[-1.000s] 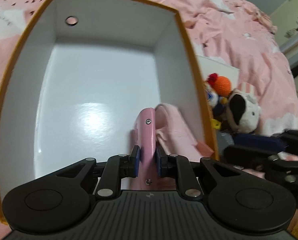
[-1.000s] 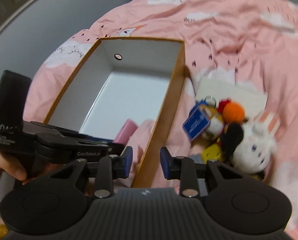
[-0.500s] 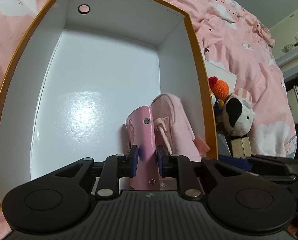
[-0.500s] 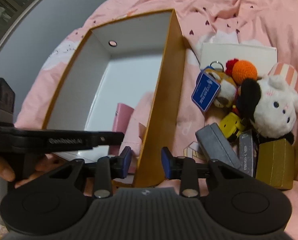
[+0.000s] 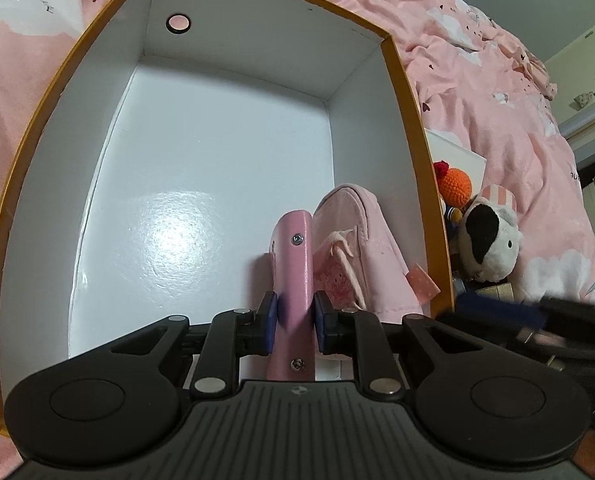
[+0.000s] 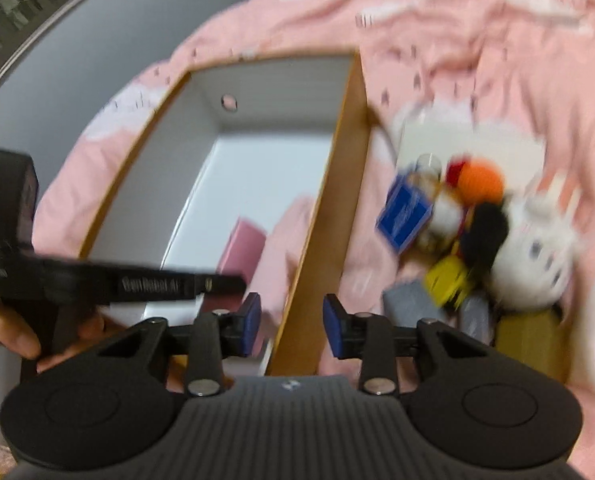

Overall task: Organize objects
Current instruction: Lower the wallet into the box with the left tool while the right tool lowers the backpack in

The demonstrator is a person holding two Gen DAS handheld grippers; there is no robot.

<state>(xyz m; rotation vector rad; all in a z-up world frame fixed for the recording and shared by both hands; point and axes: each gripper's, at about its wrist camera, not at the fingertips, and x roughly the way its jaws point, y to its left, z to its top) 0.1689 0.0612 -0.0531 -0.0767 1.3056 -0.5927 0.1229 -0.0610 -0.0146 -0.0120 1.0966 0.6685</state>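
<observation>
An orange box with a white inside (image 5: 413, 92) lies on the pink bed; it also shows in the right wrist view (image 6: 337, 184). My left gripper (image 5: 295, 322) is inside the box at its near right, its pads now slightly apart around a pink flat case (image 5: 293, 264) standing on edge beside a pale pink pouch (image 5: 361, 240). The case also shows in the right wrist view (image 6: 243, 248). My right gripper (image 6: 291, 326) is open and empty above the box's right wall. The right wrist view is blurred.
A pile lies right of the box: a white plush (image 6: 537, 256), an orange knitted ball (image 6: 479, 180), a blue tag (image 6: 403, 214), a yellow item (image 6: 447, 280), a grey case (image 6: 407, 304), a gold box (image 6: 525, 340) and a white card (image 5: 455, 152). Pink bedding (image 5: 477, 72) surrounds everything.
My left gripper's pads have eased apart around the pink case, which now rests on the box floor. My right gripper has swung, blurring its view.
</observation>
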